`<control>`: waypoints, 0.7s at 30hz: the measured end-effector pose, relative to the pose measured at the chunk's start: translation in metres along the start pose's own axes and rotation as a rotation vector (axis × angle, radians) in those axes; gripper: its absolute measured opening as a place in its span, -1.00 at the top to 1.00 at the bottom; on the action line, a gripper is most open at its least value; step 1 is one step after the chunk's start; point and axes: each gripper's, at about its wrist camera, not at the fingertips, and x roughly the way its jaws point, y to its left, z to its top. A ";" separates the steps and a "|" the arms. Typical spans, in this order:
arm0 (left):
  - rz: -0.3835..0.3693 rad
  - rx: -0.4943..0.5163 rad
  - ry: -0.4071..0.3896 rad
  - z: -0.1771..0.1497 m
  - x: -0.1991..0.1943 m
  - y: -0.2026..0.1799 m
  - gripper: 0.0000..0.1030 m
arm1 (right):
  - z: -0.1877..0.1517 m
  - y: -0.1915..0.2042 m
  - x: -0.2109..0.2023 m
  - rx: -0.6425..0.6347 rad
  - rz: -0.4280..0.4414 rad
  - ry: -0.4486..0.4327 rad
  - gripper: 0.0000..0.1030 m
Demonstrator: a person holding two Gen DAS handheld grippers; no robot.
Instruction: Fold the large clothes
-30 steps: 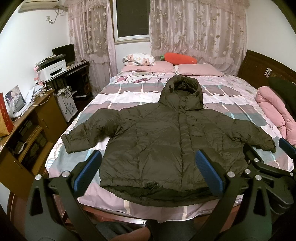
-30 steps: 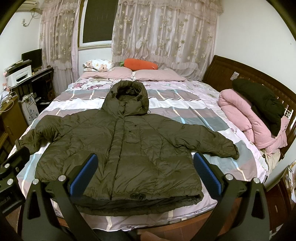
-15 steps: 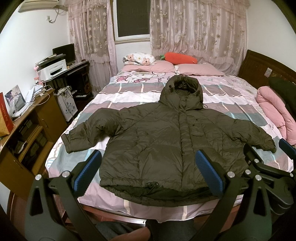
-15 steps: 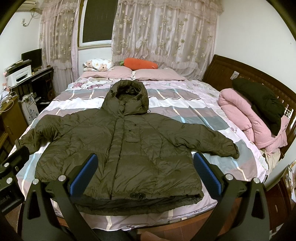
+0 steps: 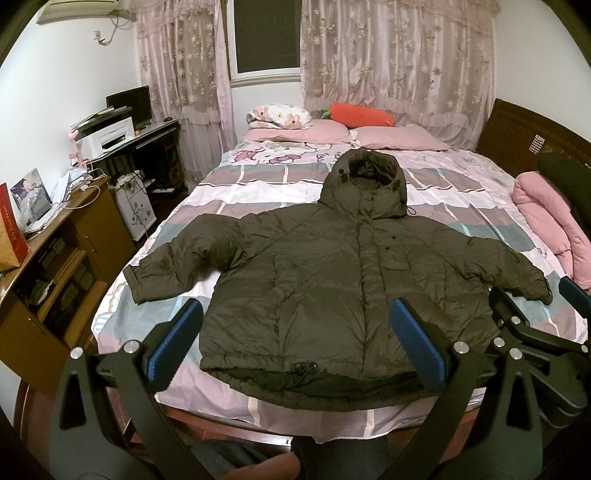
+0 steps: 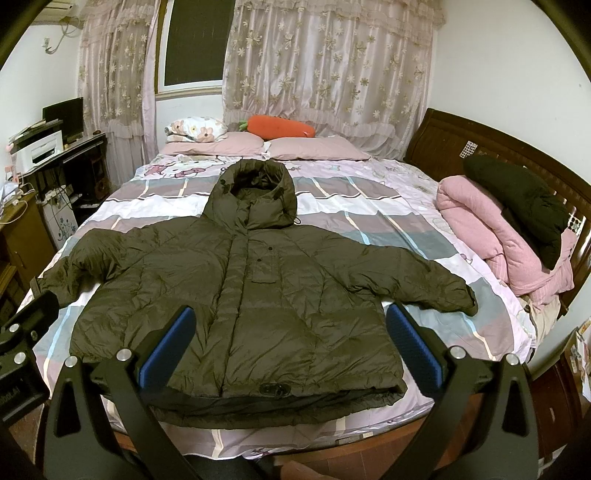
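Left wrist view catches the desk [image 5: 140,136], right one the black bundle [image 6: 517,195], jacket [image 5: 332,280] flat on bed [image 5: 258,184], left gripper [image 5: 295,347] and right gripper [image 6: 291,347] both spread wide, holding nothing

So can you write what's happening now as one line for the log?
step: not begun | jacket: flat on bed, sleeves out | left claw: open, empty | right claw: open, empty

Warm indoor light is filling the room evenly, while the window [image 5: 267,35] is showing dark. Both views are staying sharp in the middle. Fisheye distortion is bending the walls, and black vignetting is cutting the corners. Shadows on the bed [image 6: 369,206] are staying soft.
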 end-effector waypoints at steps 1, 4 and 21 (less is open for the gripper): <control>-0.001 0.000 -0.001 0.000 0.000 0.001 -0.96 | 0.000 0.000 0.000 0.000 0.000 0.000 -0.97; 0.000 0.003 0.000 0.001 0.000 0.000 -0.96 | 0.002 0.001 -0.002 0.001 0.000 0.001 -0.97; 0.001 0.001 -0.001 0.000 0.001 0.001 -0.96 | -0.004 -0.007 0.000 0.004 0.001 -0.005 -0.97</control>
